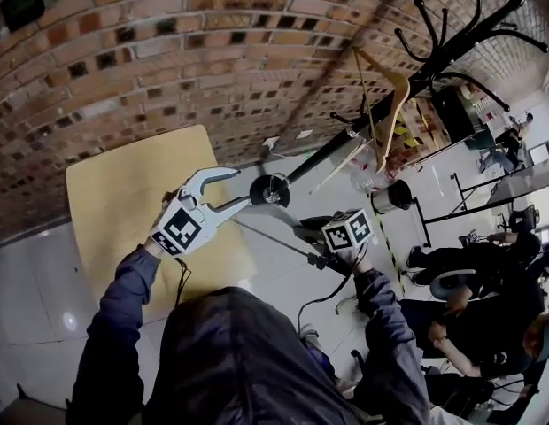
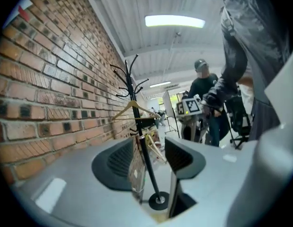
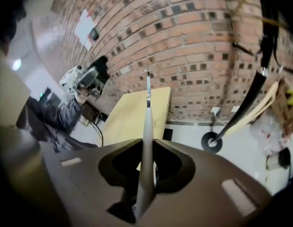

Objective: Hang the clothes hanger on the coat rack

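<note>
A black coat rack leans across the head view, its round base on the floor by the brick wall. One wooden hanger hangs on it, also seen in the left gripper view as the hanger on the rack's pole. My left gripper is open and empty over the table's corner, and the rack shows between its pads. My right gripper, under its marker cube, is shut on a second clothes hanger, seen edge-on with its metal hook pointing away.
A yellow table stands against the brick wall. People and office chairs fill the right side. A clear bag and a dark canister sit near the rack. Cables lie on the floor.
</note>
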Action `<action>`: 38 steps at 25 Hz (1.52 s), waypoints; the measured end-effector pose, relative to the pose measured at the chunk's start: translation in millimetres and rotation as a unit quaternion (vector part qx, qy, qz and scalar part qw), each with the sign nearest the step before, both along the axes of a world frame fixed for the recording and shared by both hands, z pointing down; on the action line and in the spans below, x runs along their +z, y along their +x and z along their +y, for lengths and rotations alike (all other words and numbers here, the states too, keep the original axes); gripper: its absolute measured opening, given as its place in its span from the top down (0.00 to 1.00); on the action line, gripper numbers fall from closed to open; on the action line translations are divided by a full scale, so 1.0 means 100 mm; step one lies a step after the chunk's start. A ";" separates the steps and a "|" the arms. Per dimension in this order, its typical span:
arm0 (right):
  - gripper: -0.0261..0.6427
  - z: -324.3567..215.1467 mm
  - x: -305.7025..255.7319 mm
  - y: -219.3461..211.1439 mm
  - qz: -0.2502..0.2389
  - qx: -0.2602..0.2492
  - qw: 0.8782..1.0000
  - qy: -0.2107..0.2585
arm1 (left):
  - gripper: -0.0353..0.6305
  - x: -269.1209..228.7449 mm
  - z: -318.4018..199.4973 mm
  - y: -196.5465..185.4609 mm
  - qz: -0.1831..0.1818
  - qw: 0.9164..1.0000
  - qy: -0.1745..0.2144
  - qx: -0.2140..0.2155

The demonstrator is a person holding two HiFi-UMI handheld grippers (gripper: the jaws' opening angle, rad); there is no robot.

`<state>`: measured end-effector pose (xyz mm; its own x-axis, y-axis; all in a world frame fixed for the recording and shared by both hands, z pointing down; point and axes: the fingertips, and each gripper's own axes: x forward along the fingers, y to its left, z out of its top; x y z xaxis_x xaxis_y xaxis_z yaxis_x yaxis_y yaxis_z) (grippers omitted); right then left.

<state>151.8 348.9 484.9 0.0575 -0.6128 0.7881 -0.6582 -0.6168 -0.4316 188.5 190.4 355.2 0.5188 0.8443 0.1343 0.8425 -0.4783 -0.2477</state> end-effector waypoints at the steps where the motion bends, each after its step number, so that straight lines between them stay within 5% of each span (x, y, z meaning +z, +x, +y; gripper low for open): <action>1: 0.84 -0.05 0.09 -0.01 -0.044 0.024 0.998 0.031 | 0.62 0.04 0.05 0.01 -0.009 1.000 -0.008 -0.001; 4: 0.84 -0.34 0.30 -0.09 -0.139 0.085 0.978 0.133 | 0.62 0.24 0.04 0.00 -0.042 0.999 -0.012 -0.016; 7: 0.84 -0.53 0.37 -0.06 -0.158 0.110 0.965 0.179 | 0.63 0.39 -0.16 -0.05 -0.075 0.996 -0.016 -0.038; 16: 0.84 -0.11 0.11 1.14 -0.070 0.237 0.947 0.206 | 0.63 0.66 -0.12 0.10 -0.111 0.993 0.005 -0.027; 22: 0.84 0.42 -0.15 1.86 -0.008 0.319 0.921 0.223 | 0.63 0.66 0.05 0.19 -0.113 0.994 0.012 -0.009; 38: 0.84 0.84 0.27 2.54 0.016 0.404 0.883 0.239 | 0.64 0.76 0.11 0.25 -0.139 0.990 0.032 -0.018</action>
